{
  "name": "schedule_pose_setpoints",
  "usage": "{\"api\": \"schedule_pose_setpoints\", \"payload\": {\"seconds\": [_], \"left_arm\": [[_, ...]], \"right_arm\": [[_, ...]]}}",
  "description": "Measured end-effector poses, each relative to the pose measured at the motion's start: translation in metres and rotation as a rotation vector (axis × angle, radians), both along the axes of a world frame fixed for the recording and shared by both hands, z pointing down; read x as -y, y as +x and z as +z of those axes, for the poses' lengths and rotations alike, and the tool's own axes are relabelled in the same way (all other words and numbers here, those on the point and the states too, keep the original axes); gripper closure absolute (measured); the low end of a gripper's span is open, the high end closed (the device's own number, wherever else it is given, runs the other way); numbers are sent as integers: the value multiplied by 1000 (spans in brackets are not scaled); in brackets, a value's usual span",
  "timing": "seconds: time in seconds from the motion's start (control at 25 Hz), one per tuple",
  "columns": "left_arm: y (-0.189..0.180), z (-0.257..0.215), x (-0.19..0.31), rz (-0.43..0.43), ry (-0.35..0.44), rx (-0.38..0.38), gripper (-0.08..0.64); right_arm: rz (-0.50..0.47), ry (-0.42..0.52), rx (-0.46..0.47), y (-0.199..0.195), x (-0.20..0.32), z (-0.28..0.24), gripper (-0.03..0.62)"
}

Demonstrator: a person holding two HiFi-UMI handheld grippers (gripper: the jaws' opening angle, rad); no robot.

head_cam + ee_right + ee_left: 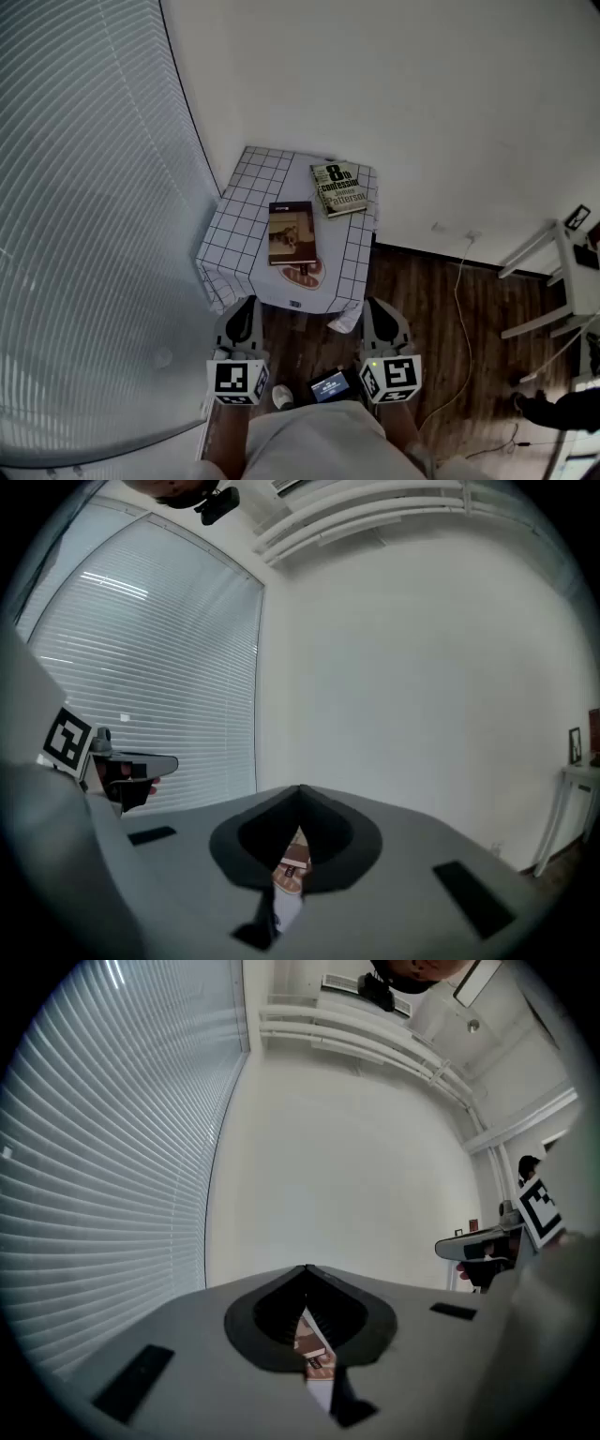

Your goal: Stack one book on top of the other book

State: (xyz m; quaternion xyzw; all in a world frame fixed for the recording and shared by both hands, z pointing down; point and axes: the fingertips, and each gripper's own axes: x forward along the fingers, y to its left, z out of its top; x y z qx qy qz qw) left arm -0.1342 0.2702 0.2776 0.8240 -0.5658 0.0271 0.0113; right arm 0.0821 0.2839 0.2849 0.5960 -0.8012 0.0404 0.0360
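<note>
Two books on the small table (234,220), both flat on its checked cloth: a brown book (292,233) at the middle and a green paperback (338,188) at its one o'clock, by the far edge, slightly turned. Their corners come close, but neither lies on the other. Two grippers hang short of the table, the left gripper (242,323) at its seven o'clock and the right gripper (382,328) at five o'clock. Each has its jaws pressed together and carries nothing. Between them and the brown book lies the cloth's front strip with one red-and-white mark (302,274). Around the table there are slatted blinds (84,234) at nine o'clock, a white wall (394,84) at twelve, one white cable (458,309) trailing over the wood floor (422,300) at four o'clock, and one white rack (562,272) beyond it
</note>
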Motion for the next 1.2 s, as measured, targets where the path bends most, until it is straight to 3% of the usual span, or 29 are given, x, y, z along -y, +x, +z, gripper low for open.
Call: {"api": "schedule_pose_setpoints", "payload": {"seconds": [0.2, 0.4, 1.2], "left_arm": [[11, -7, 2, -8, 10, 7, 551], [14, -6, -2, -28, 16, 11, 551], [34, 6, -21, -98, 1, 15, 551]], "right_arm": [[-12, 9, 0, 7, 4, -3, 584], [-42, 37, 63, 10, 3, -5, 584], [-97, 2, 40, 37, -6, 23, 584]]}}
